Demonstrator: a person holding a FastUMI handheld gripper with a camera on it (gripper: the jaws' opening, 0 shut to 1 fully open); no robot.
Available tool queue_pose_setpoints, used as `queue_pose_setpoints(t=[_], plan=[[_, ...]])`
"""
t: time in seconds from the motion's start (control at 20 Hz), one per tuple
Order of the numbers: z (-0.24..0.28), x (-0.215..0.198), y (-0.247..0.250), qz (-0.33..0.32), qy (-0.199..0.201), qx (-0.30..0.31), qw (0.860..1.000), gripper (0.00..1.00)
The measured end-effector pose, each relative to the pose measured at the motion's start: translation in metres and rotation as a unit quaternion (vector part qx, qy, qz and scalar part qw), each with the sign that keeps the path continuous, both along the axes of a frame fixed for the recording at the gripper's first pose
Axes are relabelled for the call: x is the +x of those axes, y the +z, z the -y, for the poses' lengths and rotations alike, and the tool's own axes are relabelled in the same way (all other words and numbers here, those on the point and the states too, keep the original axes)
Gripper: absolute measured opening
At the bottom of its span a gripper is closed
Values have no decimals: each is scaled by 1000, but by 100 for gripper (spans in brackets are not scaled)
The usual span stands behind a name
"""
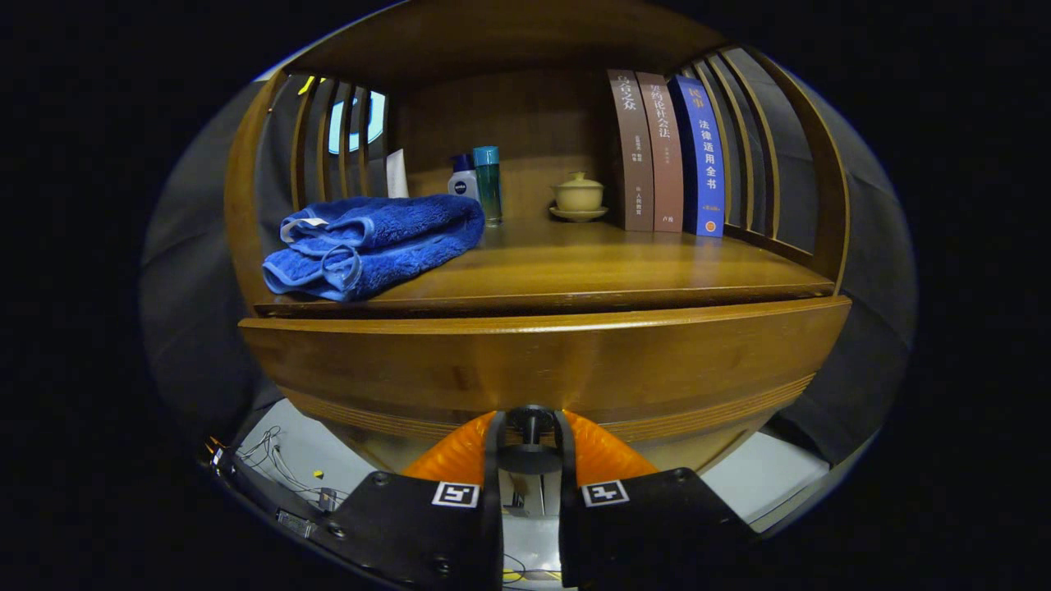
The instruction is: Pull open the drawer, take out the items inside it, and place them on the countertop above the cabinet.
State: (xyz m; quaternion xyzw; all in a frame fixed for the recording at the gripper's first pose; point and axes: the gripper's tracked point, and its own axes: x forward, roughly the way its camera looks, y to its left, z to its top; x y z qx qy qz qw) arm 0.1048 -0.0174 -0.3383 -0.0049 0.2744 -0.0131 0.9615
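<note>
Gripper [530, 427] nearly closed, both fingers [460, 451] clamped on the small dark knob [530, 420] at the middle of the drawer front [542, 369]. Drawer front close against the camera, spanning the cabinet from left to right; contents hidden behind it. Countertop [624, 267] just above the drawer. Folded blue towel [374, 242] lay at the near left of the countertop, hanging slightly over its front edge. Farther back, left of centre, stood a white bottle with a blue cap [463, 180] and, just right of it, a teal bottle [488, 182]. Lidded cream cup on a saucer [579, 197] sat at the far centre. Three books [665, 152] stood upright at the far right, two brown and one blue, beside the slatted side panel [764, 139]. Loose wires [283, 472] lay on the pale floor at the near left.
</note>
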Motion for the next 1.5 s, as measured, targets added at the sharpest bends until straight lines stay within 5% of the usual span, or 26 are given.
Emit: queue_pose_setpoints(t=[0.65, 1.25, 1.35, 1.5], plan=[[-3, -124, 15, -36, -7, 26, 999, 30], [-5, -163, 11, -46, -8, 42, 998, 30], [-4, -165, 14, -41, -9, 46, 998, 40], [1, -166, 54, 2, -15, 45, 999, 73]])
